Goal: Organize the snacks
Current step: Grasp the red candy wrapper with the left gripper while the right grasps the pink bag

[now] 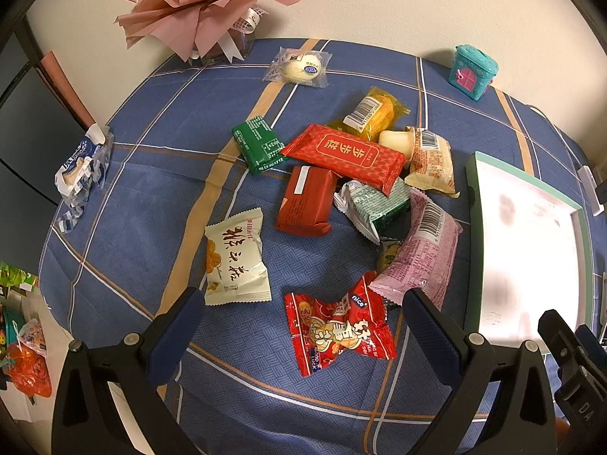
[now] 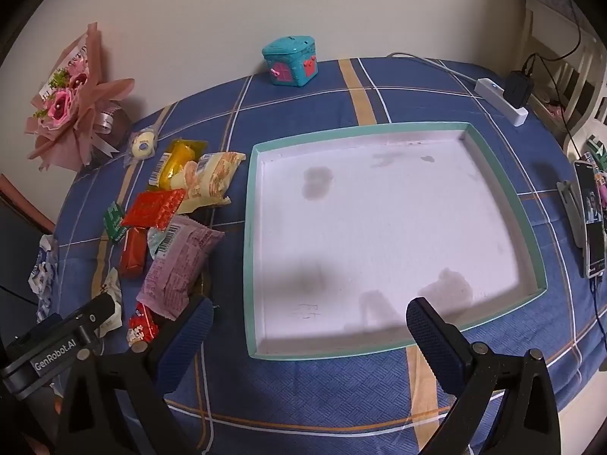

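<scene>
The snacks lie loose on a blue plaid tablecloth (image 1: 151,197), mostly heaped at the centre of the left wrist view: a long red packet (image 1: 345,156) on top, a green packet (image 1: 258,143) at its 9 o'clock, a yellow one (image 1: 373,113) at 1 o'clock, a pink barcoded pouch (image 1: 417,254) at 5 o'clock. A cream packet (image 1: 236,262) and a crinkled red candy bag (image 1: 337,326) sit apart, nearer the left gripper (image 1: 299,303), whose jaws gape wide and hold nothing. The right gripper (image 2: 309,316), equally wide and empty, hangs over a white tray (image 2: 250,204) with a mint-green rim.
</scene>
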`<act>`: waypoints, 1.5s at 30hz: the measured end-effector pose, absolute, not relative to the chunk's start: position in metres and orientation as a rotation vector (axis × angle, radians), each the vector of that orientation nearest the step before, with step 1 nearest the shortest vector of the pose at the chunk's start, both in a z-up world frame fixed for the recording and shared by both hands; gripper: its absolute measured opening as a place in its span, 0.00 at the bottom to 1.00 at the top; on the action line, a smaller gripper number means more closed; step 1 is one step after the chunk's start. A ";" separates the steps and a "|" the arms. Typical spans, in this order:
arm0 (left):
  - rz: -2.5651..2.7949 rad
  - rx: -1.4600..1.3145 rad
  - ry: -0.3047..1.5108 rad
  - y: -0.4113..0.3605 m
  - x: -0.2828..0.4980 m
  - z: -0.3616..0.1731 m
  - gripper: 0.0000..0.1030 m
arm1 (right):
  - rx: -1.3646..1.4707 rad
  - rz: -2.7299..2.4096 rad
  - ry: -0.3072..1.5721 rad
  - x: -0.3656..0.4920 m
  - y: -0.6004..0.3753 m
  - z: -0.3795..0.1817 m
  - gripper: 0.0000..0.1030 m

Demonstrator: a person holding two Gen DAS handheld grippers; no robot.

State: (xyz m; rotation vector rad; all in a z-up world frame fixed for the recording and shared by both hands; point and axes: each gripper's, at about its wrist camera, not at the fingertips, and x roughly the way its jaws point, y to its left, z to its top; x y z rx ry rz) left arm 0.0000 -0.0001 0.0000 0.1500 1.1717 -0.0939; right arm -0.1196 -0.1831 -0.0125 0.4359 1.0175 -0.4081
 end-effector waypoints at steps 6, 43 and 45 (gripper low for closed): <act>-0.095 0.149 1.173 0.000 0.000 0.000 1.00 | 0.438 -0.409 1.028 -0.120 -0.183 -0.013 1.00; -0.130 -0.001 1.454 0.014 0.008 -0.074 1.00 | 0.553 -0.149 1.046 -0.037 -0.133 -0.041 1.00; -0.132 -0.016 1.472 0.014 0.007 -0.080 1.00 | 0.551 -0.141 1.051 -0.033 -0.132 -0.043 1.00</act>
